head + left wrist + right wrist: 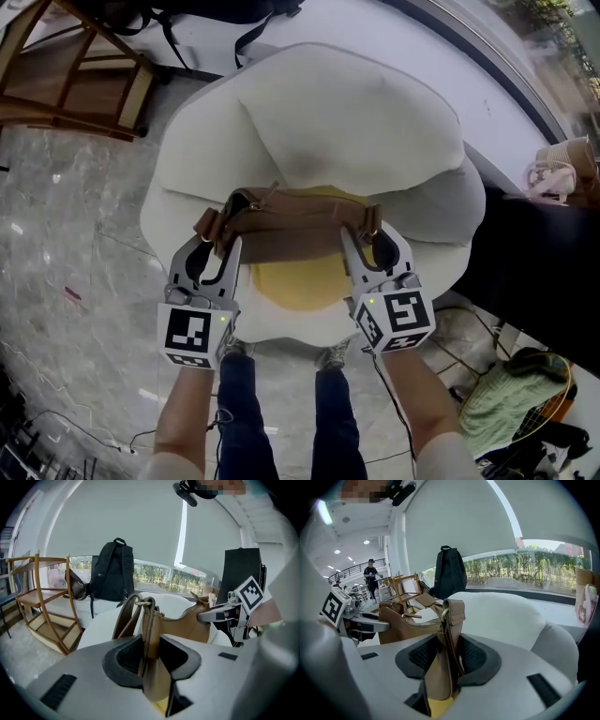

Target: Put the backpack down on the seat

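Jaws of left gripper (217, 247) and right gripper (367, 244) clamp opposite ends of bag (295, 228).

Wooden rack (52, 61), marble floor (75, 244), green cloth (511, 392)

hidden: your left tongs (151, 654) cover the lower end of the brown bag (187, 620) | cut off: wooden rack (137, 94) and black backpack (225, 9) run past the head view's top edge | too small: distant person (371, 572) in the right gripper view, details unreadable
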Motion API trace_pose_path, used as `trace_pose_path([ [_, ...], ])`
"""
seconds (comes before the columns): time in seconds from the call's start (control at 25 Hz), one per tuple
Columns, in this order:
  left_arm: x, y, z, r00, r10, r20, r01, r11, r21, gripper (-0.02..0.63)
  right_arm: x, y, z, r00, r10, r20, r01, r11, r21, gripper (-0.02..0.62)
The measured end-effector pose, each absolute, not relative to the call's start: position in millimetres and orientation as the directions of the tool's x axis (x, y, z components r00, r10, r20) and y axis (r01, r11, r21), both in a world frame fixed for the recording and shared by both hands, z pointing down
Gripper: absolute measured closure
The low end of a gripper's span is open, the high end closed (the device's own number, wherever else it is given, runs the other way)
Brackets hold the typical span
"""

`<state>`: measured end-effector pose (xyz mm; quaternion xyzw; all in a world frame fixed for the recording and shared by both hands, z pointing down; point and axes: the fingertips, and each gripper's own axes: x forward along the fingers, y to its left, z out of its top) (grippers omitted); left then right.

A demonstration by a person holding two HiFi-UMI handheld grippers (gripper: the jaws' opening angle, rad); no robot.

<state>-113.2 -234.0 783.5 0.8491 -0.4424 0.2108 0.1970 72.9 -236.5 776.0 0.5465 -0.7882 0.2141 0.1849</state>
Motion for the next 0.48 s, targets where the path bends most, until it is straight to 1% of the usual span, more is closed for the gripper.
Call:
trace_pose_path([
  [0.28,-109,-244,800,0.52,-0.67,0.529,-0.832,-0.538,0.136,0.491,75,-246,801,-0.332,-0.774,0.54,-0.942,0.306,-0.14,0.43],
  [0.48,-108,-248,821,0.517,-0.656,0.549,-0.835,-0.529,0.154,0.491,77,-253,819,-0.338,-0.76,0.554,-0.939,0.314,-0.142,0.43],
])
